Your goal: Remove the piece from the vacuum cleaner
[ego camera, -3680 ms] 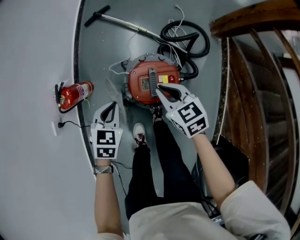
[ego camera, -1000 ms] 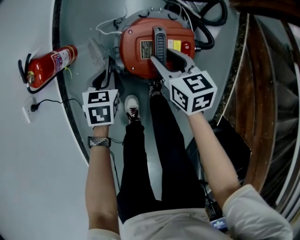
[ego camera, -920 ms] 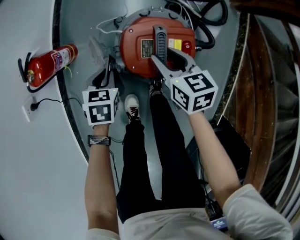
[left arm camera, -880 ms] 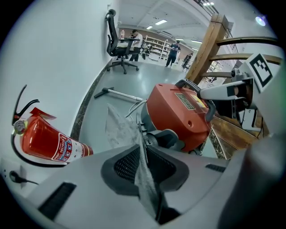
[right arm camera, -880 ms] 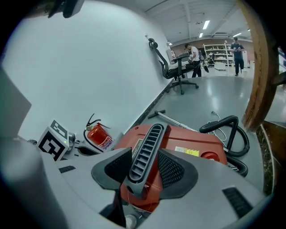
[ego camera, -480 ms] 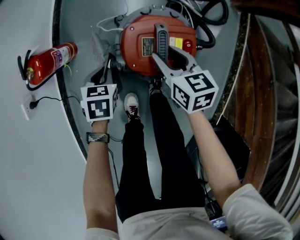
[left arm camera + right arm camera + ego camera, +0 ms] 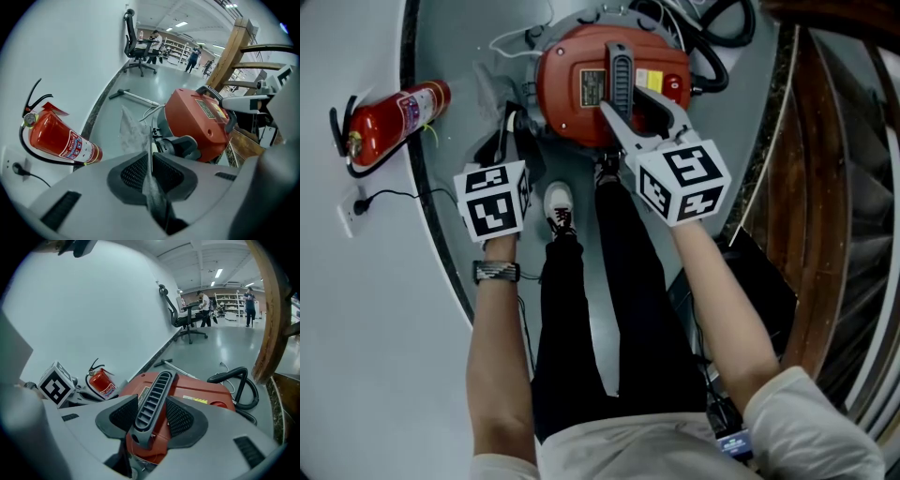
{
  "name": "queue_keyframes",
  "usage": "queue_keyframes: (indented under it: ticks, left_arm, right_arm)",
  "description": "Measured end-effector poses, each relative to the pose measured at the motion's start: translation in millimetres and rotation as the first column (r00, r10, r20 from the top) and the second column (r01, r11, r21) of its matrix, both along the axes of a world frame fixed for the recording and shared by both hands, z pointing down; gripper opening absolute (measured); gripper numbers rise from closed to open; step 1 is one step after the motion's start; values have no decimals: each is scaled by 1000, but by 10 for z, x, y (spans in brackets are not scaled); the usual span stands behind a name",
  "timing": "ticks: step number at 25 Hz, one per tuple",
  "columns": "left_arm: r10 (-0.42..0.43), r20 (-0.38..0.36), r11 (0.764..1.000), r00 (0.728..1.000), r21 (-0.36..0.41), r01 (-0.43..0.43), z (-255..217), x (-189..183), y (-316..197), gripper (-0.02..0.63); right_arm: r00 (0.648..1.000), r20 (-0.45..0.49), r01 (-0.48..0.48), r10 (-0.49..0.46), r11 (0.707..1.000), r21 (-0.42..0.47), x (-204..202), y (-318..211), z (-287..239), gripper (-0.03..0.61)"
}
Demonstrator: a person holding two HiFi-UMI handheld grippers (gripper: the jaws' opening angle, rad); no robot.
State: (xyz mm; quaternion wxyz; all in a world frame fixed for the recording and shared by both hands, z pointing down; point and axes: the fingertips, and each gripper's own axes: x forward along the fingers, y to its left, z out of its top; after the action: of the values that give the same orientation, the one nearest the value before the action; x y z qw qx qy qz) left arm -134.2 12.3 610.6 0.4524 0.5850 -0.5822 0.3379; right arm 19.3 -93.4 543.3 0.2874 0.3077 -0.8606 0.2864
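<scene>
The red vacuum cleaner (image 7: pixel 581 66) stands on the floor ahead of my feet. My right gripper (image 7: pixel 623 101) is shut on its grey ribbed handle (image 7: pixel 154 399), with one pad on each side. At the cleaner's left side, my left gripper (image 7: pixel 513 114) points steeply down. Its jaws have just been closing and are now shut on a thin, translucent grey sheet (image 7: pixel 129 133). The sheet stands up from between the pads beside the cleaner's grey hose port (image 7: pixel 180 146).
A red fire extinguisher (image 7: pixel 389 117) lies by the curved wall, next to a wall socket (image 7: pixel 347 214) with its cable. Black hose coils (image 7: pixel 712 56) lie behind the cleaner and a wand (image 7: pixel 136 97) lies beyond. A wooden stair railing (image 7: pixel 825 187) is on the right. My shoes (image 7: pixel 558 202) are near the cleaner.
The left gripper has shifted slightly up and left and its jaws have narrowed onto the sheet. The right gripper stays on the handle, which it reached since the oldest frame.
</scene>
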Motion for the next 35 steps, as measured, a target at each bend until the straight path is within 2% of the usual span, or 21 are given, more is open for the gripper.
queue_keyframes:
  ticks: [21,28,35]
  left_arm:
    - [-41,-29,999,999,12,41,-4,-48,22,35]
    - [-95,-39,995,995,11,96,-1,-91,48,34]
    - [-115,-53,993,992,23,116,12,-95,45,34]
  right_arm:
    - [999,-16,32,-32,999,-3,-9,4,-1,189]
    - [998,-48,45,-45,999,-4,-11,4,2,192]
    - [998,-46,50,-49,999,8,-18,-3,-7,194]
